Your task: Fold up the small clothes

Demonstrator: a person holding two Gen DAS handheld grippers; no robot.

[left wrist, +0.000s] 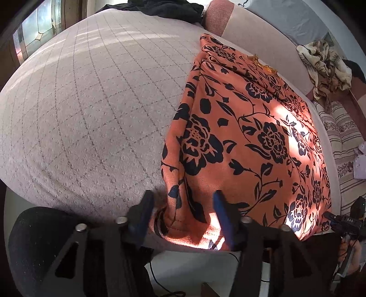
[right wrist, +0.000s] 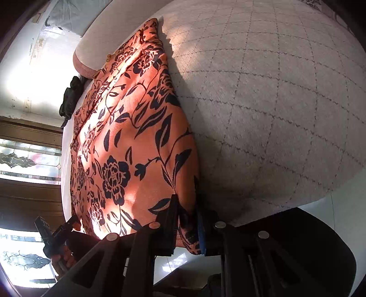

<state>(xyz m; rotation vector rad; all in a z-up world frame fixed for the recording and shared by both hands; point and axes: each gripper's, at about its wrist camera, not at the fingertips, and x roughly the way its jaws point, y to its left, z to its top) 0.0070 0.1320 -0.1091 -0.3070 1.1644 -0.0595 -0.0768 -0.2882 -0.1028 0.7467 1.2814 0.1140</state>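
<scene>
Left gripper (left wrist: 183, 212): blue-padded fingers spread apart, straddling the near corner of the garment. Right gripper (right wrist: 186, 220): fingers clamped on the opposite near corner. Bed (left wrist: 80, 114): broad, covered in pale nubby fabric quilted in a thin grey diamond grid, sunlight striping it. Orange garment (left wrist: 247, 137): soft woven cloth printed with black roses, leaves and vines, spread flat along the bed's edge, folded lengthwise. Black clothing (left wrist: 160, 9): crumpled heap at the far end. Window (right wrist: 25, 160): leaded, patterned glass in dark wood framing.
</scene>
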